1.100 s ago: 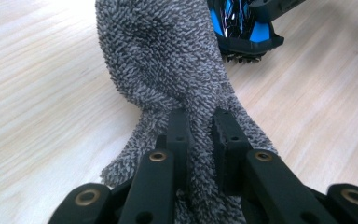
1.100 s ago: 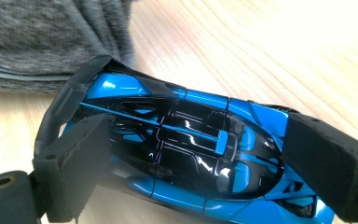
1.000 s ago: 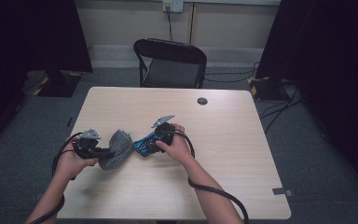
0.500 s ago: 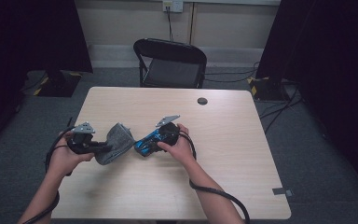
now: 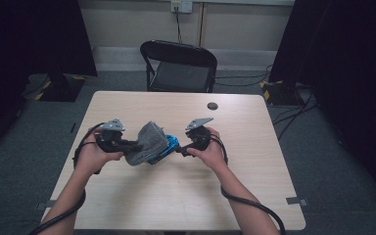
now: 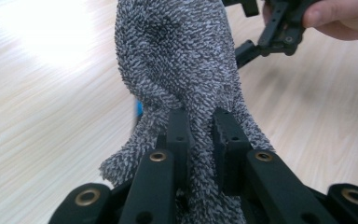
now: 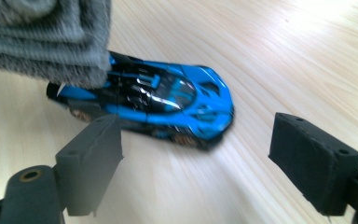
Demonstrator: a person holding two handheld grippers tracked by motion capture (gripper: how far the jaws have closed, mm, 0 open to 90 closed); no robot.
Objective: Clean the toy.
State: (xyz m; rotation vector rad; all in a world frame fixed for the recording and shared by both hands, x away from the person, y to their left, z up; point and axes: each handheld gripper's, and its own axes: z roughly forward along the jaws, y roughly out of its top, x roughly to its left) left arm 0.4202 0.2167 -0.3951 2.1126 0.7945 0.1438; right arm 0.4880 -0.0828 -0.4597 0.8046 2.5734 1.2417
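Each hand carries a black gripper: the left gripper (image 5: 136, 145) and the right gripper (image 5: 180, 149) are both topped by a grey three-cornered plate, and a black cable loops back from each along a bare forearm with no sleeve showing. Seen close, the jaws are matt black blocks on black link arms. Brass-coloured rivets sit at the joints behind them.

Near the middle of the high view, on the table (image 5: 176, 196), the cloth (image 5: 148, 143) hangs left of the toy car (image 5: 168, 147) and overlaps its left end. The left gripper (image 5: 136, 146) lies left of the cloth, the right gripper (image 5: 180, 150) just right of the car. A small disc (image 5: 212, 105) lies on the tabletop toward the upper right, and a chair (image 5: 181, 63) stands behind the table's far edge.
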